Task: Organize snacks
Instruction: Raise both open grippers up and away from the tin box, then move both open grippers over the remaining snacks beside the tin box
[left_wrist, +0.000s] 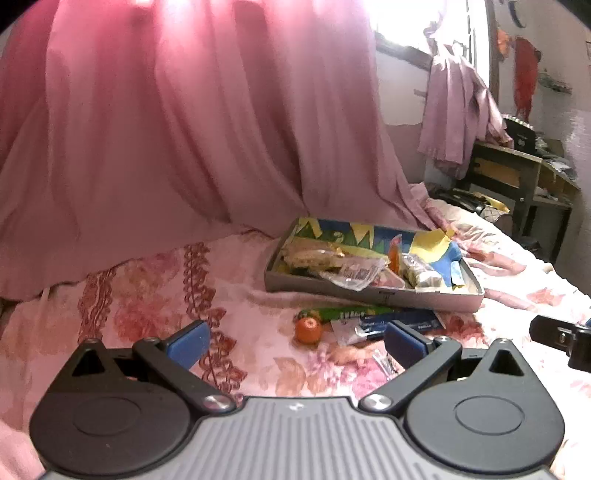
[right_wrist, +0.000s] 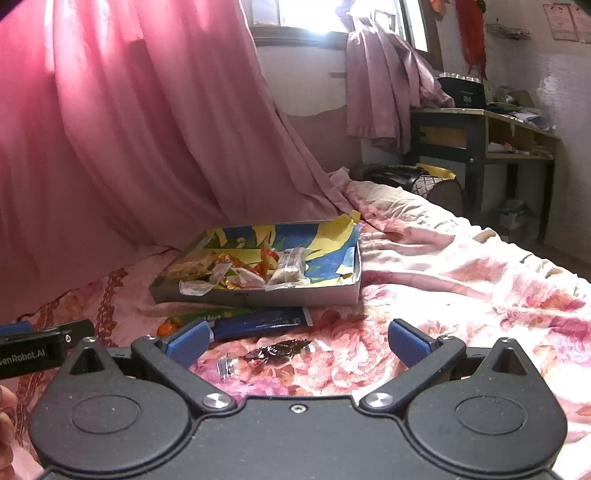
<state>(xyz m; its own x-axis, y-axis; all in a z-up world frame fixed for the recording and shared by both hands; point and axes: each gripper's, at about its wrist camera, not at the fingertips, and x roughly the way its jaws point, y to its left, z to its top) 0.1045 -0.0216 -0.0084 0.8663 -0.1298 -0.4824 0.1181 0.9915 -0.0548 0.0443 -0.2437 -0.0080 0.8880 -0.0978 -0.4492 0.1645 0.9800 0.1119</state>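
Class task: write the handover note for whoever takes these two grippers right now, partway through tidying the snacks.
Left gripper: open, empty, above the bedspread.
Right gripper: open, empty.
Box on the bed already holds several wrapped snacks.
Left outside, in front of the box: orange ball-shaped snack, green packet, blue packet, dark-wrapped sweet, small clear wrapper.
To do: move these into the box.

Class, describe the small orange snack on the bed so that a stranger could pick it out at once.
Find the shallow grey box of snacks on the floral bedspread. Loose packets lie just in front of it. At their left end sits the orange snack, the only small, round one; its neighbours are flat wrappers.
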